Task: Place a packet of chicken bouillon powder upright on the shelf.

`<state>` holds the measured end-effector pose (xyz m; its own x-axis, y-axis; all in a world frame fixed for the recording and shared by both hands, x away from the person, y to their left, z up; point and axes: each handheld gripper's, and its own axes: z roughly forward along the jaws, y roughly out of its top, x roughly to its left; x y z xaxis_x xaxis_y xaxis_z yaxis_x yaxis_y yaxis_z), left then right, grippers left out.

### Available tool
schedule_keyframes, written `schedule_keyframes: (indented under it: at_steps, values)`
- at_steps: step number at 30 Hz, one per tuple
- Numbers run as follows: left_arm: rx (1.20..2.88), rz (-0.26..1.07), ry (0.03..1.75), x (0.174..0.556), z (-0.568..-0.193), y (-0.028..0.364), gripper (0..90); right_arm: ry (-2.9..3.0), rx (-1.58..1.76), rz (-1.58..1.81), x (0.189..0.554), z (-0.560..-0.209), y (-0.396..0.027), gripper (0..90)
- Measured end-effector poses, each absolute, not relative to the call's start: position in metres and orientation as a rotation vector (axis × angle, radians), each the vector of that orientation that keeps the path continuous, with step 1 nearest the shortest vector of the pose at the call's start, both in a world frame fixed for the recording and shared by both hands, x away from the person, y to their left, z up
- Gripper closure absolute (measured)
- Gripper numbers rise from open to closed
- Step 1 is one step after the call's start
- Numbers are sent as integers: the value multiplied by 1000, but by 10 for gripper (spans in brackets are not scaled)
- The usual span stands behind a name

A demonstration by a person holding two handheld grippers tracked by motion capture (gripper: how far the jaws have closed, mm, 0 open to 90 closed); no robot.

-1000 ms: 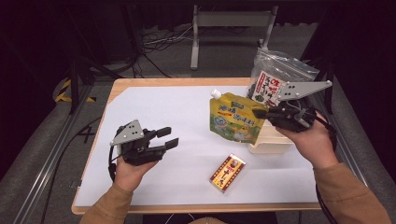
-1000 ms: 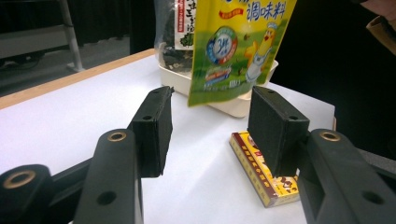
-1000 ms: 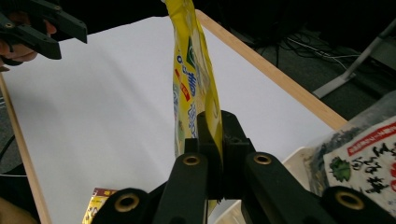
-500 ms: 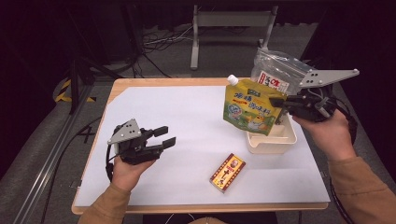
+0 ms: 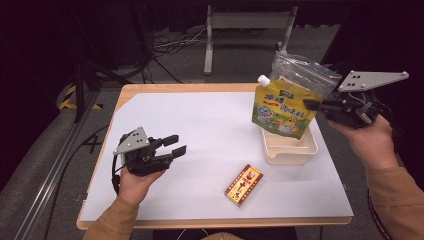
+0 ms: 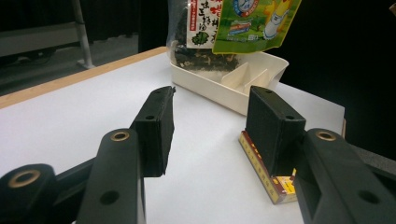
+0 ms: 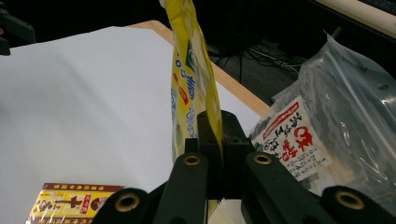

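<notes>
The right gripper (image 5: 311,104) is clenched on the edge of a yellow-green plastic spout pouch with a white cap (image 5: 281,107) and holds it in the air above a cream plastic tray with inner dividers (image 5: 291,149), which sits on the white surface (image 5: 200,125) near its right side. In the right gripper view the two black jaws press flat against the pouch's (image 7: 194,93) thin side seam, and the pouch hangs upright from that grip. Behind the pouch stands a clear plastic bag of dark dried food with a red-and-white label (image 5: 305,70); in the left gripper view its lower end seems to rest inside the tray's (image 6: 233,84) far compartment, though the pouch covers part of it.

The left gripper (image 5: 175,145) rests low over the left part of the surface, released, its jaws standing apart with nothing between them. A small flat red-and-yellow printed box (image 5: 243,184) lies on the surface between the two hands, nearer the front edge and well apart from the tray. In the left gripper view the box (image 6: 266,175) lies just behind the right-hand jaw.
</notes>
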<state>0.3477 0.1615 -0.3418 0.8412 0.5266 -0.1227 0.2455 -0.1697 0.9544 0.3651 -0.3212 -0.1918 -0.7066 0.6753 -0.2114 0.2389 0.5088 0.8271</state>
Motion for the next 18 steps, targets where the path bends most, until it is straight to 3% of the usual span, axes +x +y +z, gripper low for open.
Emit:
schedule_keyframes:
  at_steps: [18]
  values:
    - [1761, 295, 622, 349, -344, 167, 473, 2249, 737, 1087, 369, -206, -346, 895]
